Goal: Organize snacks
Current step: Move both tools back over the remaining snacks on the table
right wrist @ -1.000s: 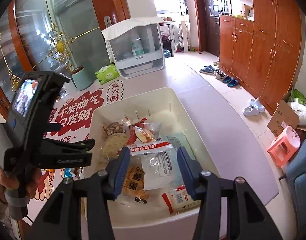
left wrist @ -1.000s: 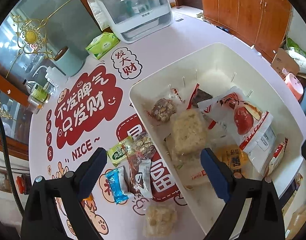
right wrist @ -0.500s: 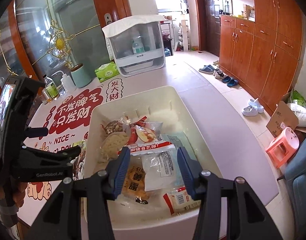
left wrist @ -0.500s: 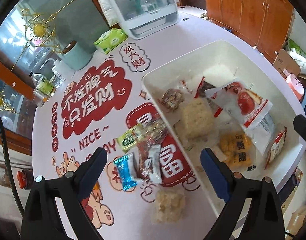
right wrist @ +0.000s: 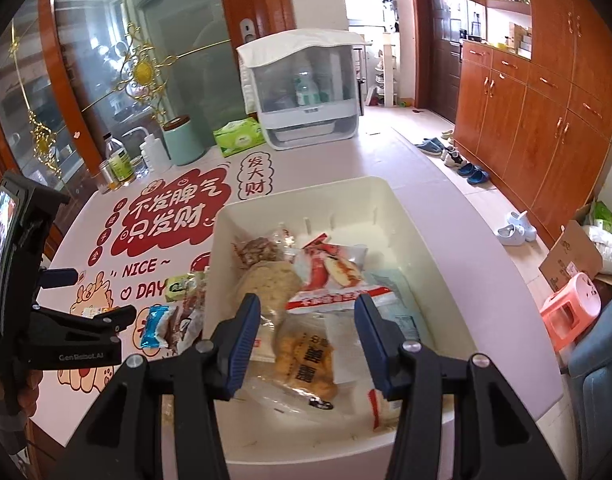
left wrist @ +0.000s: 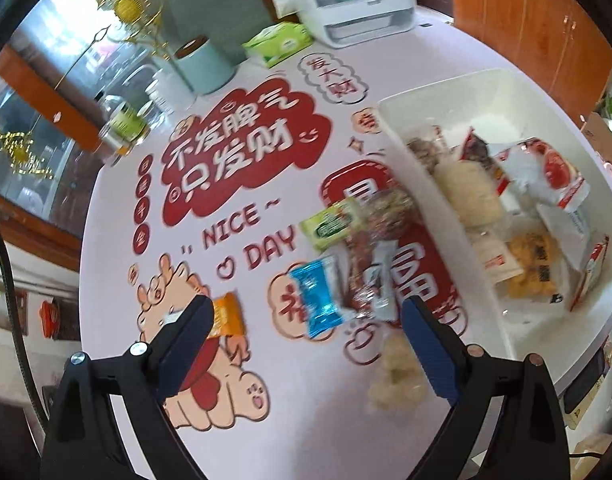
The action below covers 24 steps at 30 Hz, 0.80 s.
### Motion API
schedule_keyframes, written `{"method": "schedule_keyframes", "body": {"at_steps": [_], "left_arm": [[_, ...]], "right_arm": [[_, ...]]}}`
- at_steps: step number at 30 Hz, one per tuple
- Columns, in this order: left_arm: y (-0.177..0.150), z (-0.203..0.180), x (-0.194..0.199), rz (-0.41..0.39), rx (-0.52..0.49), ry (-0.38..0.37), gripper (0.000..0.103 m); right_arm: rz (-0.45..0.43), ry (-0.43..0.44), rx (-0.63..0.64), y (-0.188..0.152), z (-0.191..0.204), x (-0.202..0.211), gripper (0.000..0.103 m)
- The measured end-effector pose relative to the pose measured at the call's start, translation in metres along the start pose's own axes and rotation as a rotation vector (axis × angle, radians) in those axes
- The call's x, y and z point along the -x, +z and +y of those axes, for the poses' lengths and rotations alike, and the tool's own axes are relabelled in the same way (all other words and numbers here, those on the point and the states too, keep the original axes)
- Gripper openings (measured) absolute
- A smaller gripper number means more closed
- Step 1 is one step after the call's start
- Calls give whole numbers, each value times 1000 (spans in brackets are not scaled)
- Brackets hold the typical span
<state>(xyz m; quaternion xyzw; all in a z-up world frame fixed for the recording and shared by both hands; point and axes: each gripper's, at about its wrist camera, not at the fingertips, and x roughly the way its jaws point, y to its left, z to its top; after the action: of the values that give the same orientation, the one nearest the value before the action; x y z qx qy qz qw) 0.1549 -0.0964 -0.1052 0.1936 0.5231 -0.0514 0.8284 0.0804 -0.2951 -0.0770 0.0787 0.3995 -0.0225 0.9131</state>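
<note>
The left hand-held gripper (left wrist: pixel 306 328) hangs released, jaws wide, above loose snacks on the worktop (left wrist: pixel 266 60): a blue packet (left wrist: pixel 316 304), a green packet (left wrist: pixel 332 226), an orange packet (left wrist: pixel 226 316) beside its left finger, and a pale rice cake (left wrist: pixel 394 380) near the front edge. The right hand-held gripper (right wrist: pixel 306 324) is also released, holding nothing, over the white bin (right wrist: pixel 438 248) at the worktop's right side. In the bin lie a red-and-white bag (right wrist: pixel 330 276), a yellow packet (right wrist: pixel 306 360) and other snacks.
</note>
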Motion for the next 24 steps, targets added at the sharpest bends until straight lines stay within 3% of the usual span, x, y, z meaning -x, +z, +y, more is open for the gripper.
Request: {"method": "schedule_keyframes", "body": {"at_steps": [12,24], "left_arm": [[-37,69,-18,43,96,20,94],[-71,132,-49,92,168,7,94]], "right_arm": [[0,40,82,2,60,-1,50],[-11,138,146,-9,136,-4,50]]}}
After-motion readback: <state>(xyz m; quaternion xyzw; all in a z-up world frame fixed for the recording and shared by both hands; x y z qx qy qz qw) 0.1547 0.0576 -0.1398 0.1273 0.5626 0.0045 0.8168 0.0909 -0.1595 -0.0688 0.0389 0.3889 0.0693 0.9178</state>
